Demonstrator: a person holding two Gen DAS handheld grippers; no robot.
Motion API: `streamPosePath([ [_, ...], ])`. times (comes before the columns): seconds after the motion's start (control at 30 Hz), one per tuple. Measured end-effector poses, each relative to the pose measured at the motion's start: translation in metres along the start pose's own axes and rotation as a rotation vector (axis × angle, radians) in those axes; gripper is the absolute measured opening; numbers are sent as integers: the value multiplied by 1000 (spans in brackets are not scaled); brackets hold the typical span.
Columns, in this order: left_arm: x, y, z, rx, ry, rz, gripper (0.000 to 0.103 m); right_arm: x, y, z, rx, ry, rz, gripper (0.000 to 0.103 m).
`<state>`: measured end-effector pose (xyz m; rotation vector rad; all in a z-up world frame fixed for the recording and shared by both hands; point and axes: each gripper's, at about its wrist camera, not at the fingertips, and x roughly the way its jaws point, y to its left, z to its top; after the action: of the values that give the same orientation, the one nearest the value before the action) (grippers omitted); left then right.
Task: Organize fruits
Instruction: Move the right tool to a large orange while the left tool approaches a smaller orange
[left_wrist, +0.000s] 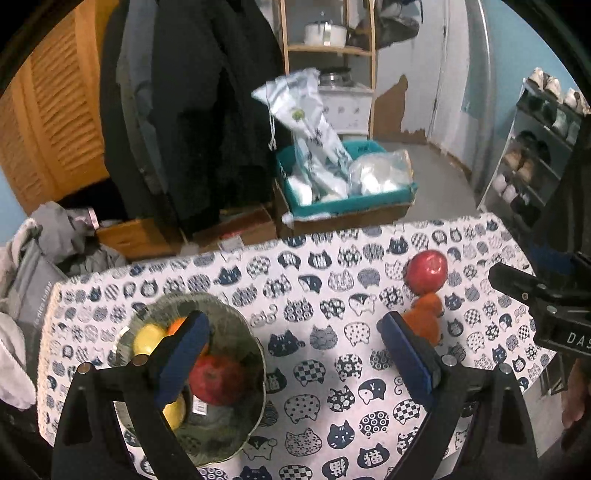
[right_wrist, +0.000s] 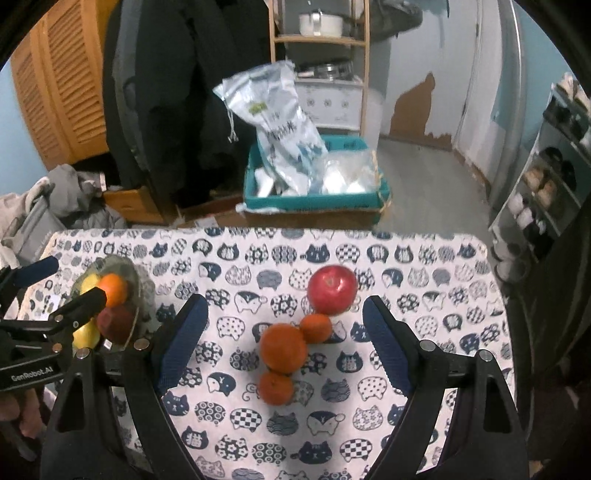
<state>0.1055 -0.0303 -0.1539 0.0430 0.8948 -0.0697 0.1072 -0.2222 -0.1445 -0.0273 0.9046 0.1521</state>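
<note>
The right tool (right_wrist: 284, 343) hangs nearest the lens, spread wide and holding nothing, above three oranges on the desk (right_wrist: 424, 266): a large orange (right_wrist: 283, 347) touching a small orange (right_wrist: 316, 328) beyond it and another orange (right_wrist: 275, 388) nearer. A red apple (right_wrist: 332, 289) sits just past them. The left tool (left_wrist: 291, 354), also wide and empty, hovers over the glass bowl (left_wrist: 236, 321) at the desk's left, which holds a dark red apple (left_wrist: 218, 380), a lemon (left_wrist: 147, 338) and more fruit.
</note>
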Motion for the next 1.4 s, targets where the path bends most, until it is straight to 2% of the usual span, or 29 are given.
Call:
streamPosePath([
  [0.63,100,-3,-29,-34,218,-5,95,111,-9,-40,28,266,1,85],
  [0.83,118,-5,-38,-28,262,9,95,141,-6,-51,23,332,20,85],
  [1.07,124,-4,-39,-24,270,9,95,160,1,-54,7,360,46,84],
  [1.4,133,-2,-42,-42,284,15,95,170,2,-57,11,377,61,65],
])
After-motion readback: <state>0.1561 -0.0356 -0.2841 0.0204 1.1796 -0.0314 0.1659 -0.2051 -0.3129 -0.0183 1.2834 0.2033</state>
